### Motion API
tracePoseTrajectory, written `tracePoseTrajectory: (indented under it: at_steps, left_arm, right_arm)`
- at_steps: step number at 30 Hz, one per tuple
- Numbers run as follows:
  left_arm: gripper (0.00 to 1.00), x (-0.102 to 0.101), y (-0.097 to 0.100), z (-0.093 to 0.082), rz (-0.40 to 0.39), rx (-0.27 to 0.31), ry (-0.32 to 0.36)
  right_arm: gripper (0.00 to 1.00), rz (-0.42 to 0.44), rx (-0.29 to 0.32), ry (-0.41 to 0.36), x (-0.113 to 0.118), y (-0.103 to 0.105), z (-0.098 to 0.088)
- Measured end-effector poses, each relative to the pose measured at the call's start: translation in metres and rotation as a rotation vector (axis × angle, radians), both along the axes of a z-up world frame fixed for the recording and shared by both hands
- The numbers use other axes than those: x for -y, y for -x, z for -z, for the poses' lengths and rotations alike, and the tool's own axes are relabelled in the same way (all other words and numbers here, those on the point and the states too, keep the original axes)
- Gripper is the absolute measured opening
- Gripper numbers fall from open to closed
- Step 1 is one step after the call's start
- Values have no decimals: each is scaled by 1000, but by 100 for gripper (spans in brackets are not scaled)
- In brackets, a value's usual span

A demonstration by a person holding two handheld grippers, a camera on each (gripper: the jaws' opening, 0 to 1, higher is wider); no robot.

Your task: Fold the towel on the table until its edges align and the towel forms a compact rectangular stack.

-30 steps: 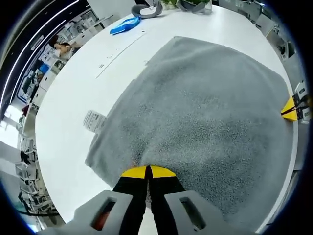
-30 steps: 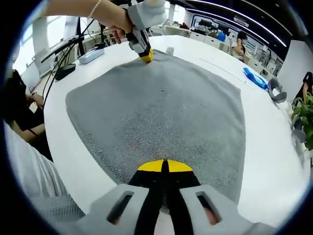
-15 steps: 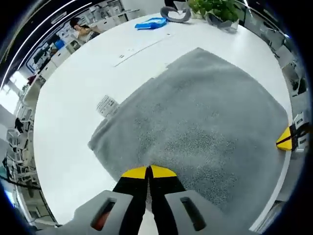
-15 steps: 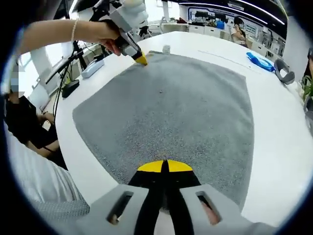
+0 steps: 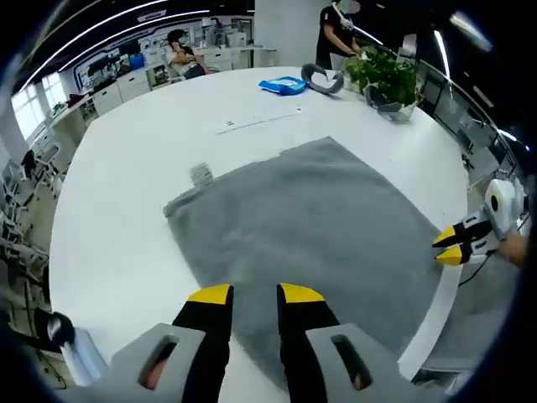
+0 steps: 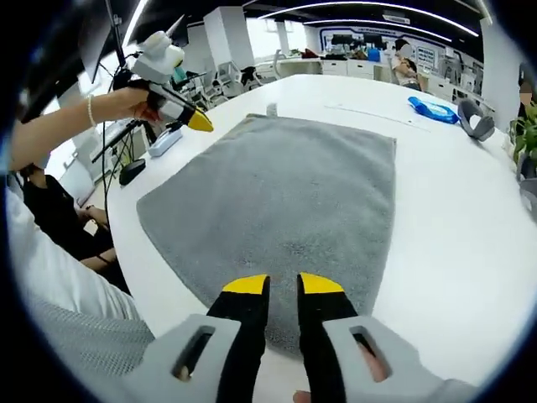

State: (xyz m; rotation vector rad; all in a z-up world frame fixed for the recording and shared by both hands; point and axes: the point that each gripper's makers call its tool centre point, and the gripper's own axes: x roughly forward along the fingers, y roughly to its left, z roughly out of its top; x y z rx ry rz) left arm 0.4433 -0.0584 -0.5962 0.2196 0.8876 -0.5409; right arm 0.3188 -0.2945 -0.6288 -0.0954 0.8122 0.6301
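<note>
Item: towel [image 5: 315, 222], grey, lying flat on the white table [image 5: 126, 218], unfolded, tag at 1 corner.

Tools: your left gripper [image 5: 253, 294] and right gripper [image 6: 283, 285] each hover above a near corner, jaws parted, holding nothing.

Step in hand, as I judge it: first fold. Pinch the 2 corners of 1 edge at matching depth, lift together, and lay them square on the opposite edge.

Containers: 1 pot with a plant [image 5: 388, 77] at the far rim.
</note>
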Motion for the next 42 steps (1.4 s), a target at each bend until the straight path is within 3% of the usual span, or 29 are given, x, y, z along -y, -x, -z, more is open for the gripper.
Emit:
tracePoseTrajectory:
  at_steps: [5,13,19,22,24,29,37,41,42]
  left_arm:
    - [27,20,52,6,85,39,-5]
    - [34,43,123,21,167,30,44]
    - [43,41,158,50,186,-51,52]
    - [55,42,166,56,196,-33,51]
    - [57,42,166,59,200,-18,35]
    - [52,38,163,59,201,10,-7]
    - [48,28,164,62,218,54,-56]
    - [48,27,165,62,192,68,-42]
    - [47,26,164,62,181,80,-35]
  right_arm:
    - [17,-21,4,6,8,11,-1]
    - [23,-22,-24,2,18,26,9]
    - [26,-41,-24,61,29,31,17]
    - [27,-49,-42,84,32,35,25]
    - [26,-52,-40,93,33,37,28]
    - [28,-63,-17,97,31,38,27]
    - [28,-107,25,167,31,40,31]
    - [24,-130,65,236,36,37,31]
    - [24,-118,51,218,34,38,31]
